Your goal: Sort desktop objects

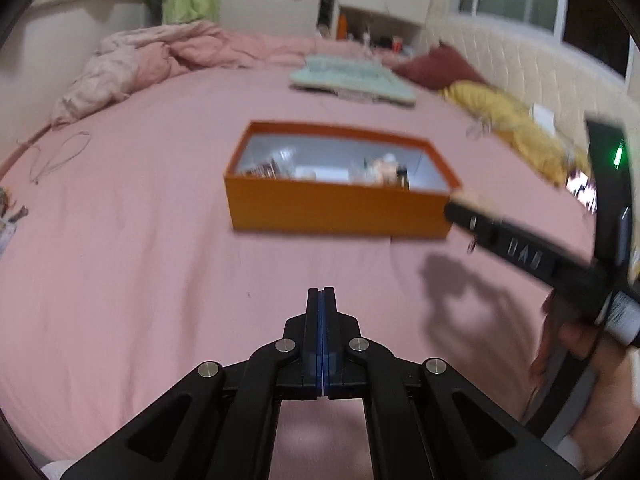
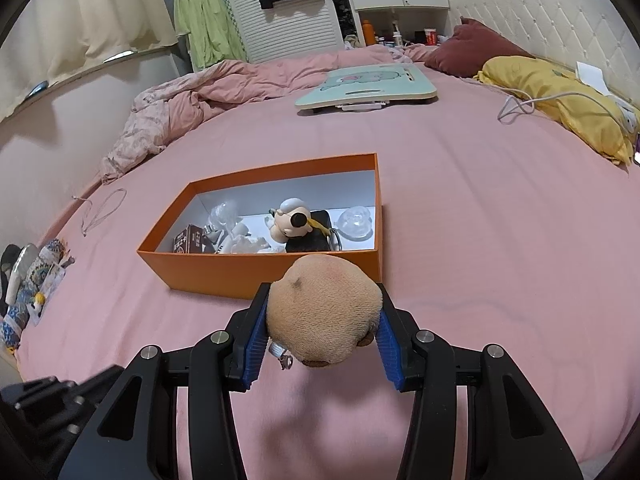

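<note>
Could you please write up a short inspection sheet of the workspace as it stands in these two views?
Surface: pink bedsheet, mostly flat; rumpled duvet at the far left.
Job's things: open orange box holding a small figurine, a dark carton and clear plastic pieces; tan plush toy not yet in the box.
Clutter: patterned items at the left edge; teal lap board; yellow pillow; maroon pillow.
Grippers: left gripper jaws shut, empty; right gripper jaws shut on the plush toy, just short of the box.
Cables: white cable by the yellow pillow; thin cord on the sheet.
Surroundings: hanging clothes, padded headboard, cluttered shelf.
</note>
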`<state>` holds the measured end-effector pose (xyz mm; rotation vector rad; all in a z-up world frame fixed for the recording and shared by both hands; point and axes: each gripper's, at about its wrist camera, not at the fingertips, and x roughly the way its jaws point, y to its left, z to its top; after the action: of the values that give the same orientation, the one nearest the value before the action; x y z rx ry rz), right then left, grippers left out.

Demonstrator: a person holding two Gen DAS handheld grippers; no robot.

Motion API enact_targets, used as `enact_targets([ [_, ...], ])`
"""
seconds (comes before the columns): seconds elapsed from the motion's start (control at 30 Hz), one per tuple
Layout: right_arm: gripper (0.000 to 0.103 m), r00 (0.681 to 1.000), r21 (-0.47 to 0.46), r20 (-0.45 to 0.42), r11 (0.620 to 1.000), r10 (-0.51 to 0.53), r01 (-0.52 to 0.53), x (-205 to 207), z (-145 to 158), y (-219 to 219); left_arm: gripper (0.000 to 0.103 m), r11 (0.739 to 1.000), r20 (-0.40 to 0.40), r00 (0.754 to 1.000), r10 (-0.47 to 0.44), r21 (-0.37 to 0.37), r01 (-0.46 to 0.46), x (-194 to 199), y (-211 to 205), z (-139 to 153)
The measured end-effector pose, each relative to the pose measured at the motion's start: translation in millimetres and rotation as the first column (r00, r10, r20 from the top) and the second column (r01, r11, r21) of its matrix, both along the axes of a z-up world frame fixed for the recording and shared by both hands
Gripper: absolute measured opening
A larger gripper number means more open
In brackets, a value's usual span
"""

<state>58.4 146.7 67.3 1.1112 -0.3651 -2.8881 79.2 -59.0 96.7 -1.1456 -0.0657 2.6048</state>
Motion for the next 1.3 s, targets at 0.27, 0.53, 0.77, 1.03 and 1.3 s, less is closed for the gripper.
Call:
enact_targets([
  [0.27,0.049,1.0,-0.006,0.0,1.0,0.001,-0.001,0,-1,-1,0.052,0.994,0.126,0.992,0.033,0.102,-0.046,-15,-22,-6],
  [0.53,0.05,1.0,-0.048,-0.002,0.999,0.004,-0.004,-1,0,-1,0.024,0.997,0.305,0.952,0.036,-0.075,-0.014,-15,4,-54],
  [0.77,0.05,1.0,-0.073,-0.011,0.997,-0.007,0.006,0,3,3,0.016,1.0,0.265,0.964,0.026,-0.011,-0.024,-17,2,-52],
  [1.03,0.05,1.0,-0.063,-0.018,0.998,0.005,-0.006,0,5,-1,0.014,0.999,0.256,0.966,0.048,-0.007,-0.048,-25,5,-48],
  [1.3,0.05,1.0,-0.088,-0.006,0.996,0.008,-0.008,-3,1,0,0.081,0.996,0.144,0.988,0.058,-0.073,-0.048,-32,14,-44],
])
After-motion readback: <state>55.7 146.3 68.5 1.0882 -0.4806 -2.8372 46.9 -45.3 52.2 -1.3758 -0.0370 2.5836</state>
